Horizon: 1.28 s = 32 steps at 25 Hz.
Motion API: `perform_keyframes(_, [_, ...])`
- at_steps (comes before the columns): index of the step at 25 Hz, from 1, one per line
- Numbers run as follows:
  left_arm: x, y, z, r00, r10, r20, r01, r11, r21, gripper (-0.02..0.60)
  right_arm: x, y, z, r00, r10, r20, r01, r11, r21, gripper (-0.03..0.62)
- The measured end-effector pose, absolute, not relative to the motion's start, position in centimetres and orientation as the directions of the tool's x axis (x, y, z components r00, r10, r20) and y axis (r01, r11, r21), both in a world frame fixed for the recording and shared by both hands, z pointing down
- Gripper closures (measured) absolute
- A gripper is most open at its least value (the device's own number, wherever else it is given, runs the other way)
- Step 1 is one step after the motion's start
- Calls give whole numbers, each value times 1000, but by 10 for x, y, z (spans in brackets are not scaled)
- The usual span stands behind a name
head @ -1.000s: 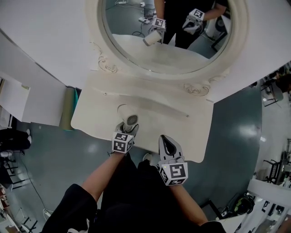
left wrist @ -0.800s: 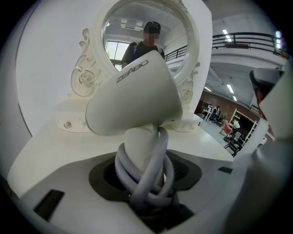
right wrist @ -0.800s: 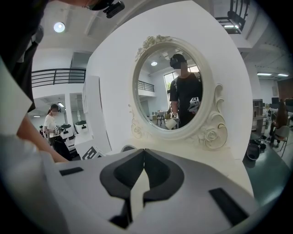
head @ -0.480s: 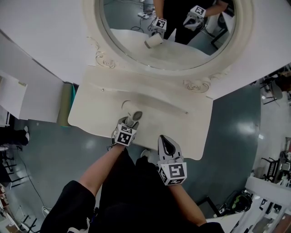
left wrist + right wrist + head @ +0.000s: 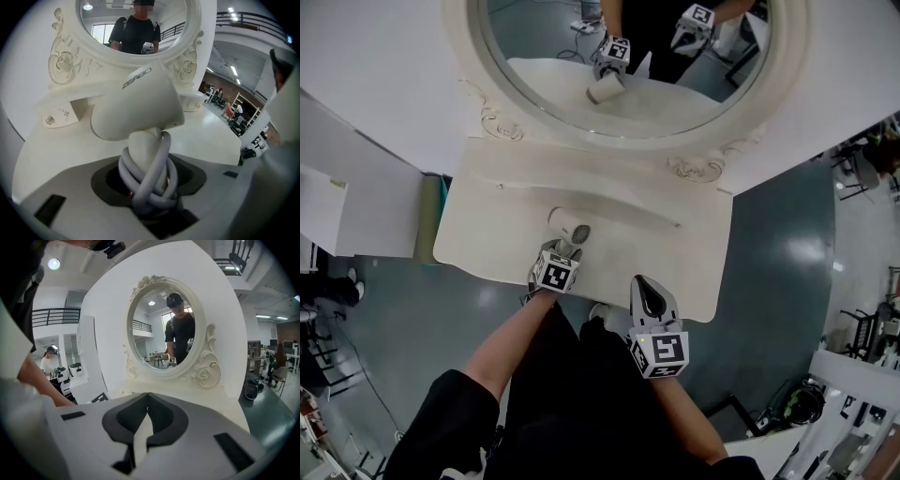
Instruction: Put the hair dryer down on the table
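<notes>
Left claw (image 5: 563,252) grips hair dryer (image 5: 569,228) handle, barrel crosswise.

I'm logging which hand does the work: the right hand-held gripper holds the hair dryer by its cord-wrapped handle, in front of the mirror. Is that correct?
No, not the right one. It is the left hand-held gripper that holds the hair dryer by its cord-wrapped handle, in front of the mirror. The left gripper view shows this.
</notes>
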State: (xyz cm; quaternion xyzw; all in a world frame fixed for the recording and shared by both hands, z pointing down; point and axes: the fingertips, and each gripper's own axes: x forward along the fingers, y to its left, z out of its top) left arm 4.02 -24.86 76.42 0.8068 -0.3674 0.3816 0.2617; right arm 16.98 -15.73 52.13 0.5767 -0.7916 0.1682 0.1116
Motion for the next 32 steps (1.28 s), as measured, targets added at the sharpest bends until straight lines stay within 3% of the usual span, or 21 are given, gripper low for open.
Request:
perform_keyframes(8, [40, -235, 781, 405, -321, 856, -787, -599, 148, 354, 190, -159, 512, -276, -894, 354, -961, 257, -99, 577])
perform_keyframes(15, [38, -240, 786, 388, -327, 862, -789, -600, 128, 353, 169, -150, 528, -313, -867, 388, -950, 287, -123, 577])
perform_keyframes(24, [47, -231, 795, 356, -293, 887, -717, -695, 58, 342, 157, -143, 524, -348, -856, 382, -935, 348, -73, 577])
perform_keyframes(32, [49, -230, 796, 389, -270, 881, -704, -704, 95, 329, 172, -131, 530, -322, -863, 389, -946, 312, -91, 577])
